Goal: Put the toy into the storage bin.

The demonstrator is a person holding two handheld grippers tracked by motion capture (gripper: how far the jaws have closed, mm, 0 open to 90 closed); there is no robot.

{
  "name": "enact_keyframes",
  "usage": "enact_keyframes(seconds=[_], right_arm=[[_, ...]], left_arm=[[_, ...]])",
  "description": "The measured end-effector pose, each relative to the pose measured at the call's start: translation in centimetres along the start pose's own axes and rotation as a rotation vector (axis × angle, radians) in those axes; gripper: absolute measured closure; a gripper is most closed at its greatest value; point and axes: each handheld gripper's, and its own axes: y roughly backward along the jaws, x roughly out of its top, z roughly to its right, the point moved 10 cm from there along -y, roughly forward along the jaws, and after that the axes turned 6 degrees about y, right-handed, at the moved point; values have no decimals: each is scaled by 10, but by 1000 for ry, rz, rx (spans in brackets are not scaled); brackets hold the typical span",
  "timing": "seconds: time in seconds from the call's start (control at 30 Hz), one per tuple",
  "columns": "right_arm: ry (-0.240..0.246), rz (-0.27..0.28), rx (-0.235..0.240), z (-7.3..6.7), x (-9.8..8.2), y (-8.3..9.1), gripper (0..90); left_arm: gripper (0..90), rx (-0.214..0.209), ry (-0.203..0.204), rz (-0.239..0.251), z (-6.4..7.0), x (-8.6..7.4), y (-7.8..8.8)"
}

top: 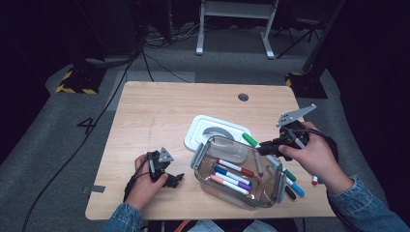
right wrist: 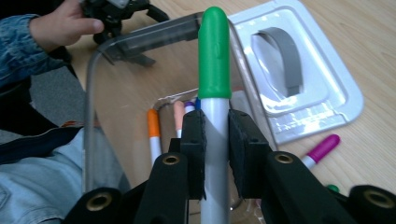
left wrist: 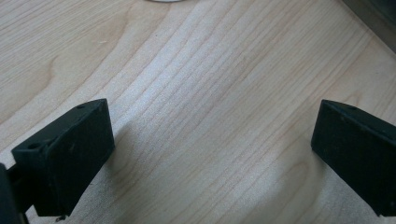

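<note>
Right gripper: black jaws clamped on the white barrel of a green-capped marker, cap pointing away from the camera, over the far rim of the clear rectangular plastic container. High view: same marker sits at the container's far right corner, held by the right gripper in the person's right hand, denim cuff at the wrist. Container sits on the light wooden table, toward the near edge, right of centre. Inside it: several capped markers lying flat, among them red, blue, purple and orange-capped. White rectangular lid with grey centre handle lies flat on the table just beyond the container, touching or nearly touching it; cannot tell which. More markers lie loose on the table right of the container, incl. a blue-capped and a magenta-capped one. Left gripper: in the left hand, near the table's front-left, just left of the container. Left gripper view: jaws spread wide apart, nothing between them, bare wood grain below.
</note>
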Motion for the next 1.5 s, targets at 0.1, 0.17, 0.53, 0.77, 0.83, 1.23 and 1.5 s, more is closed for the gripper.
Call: enact_keyframes(seconds=[0.1, 0.17, 0.53, 0.77, 0.83, 1.23, 1.5], right_arm=[[17, -3, 24, -11, 5, -4, 772], [33, -8, 39, -18, 6, -7, 771], [104, -79, 105, -49, 7, -33, 772], [107, -130, 153, -60, 2, -53, 772], [106, -146, 167, -63, 1, -60, 772], [104, -278, 236, -76, -16, -103, 772], [77, -366, 233, -70, -33, -128, 772]], left_arm=[[0, 0, 0, 0, 0, 0, 0], [0, 0, -1, 0, 0, 0, 0], [0, 0, 0, -1, 0, 0, 0], [0, 0, 1, 0, 0, 0, 0], [0, 1, 1, 0, 0, 0, 0], [0, 2, -4, -1, 0, 0, 0], [0, 0, 1, 0, 0, 0, 0]])
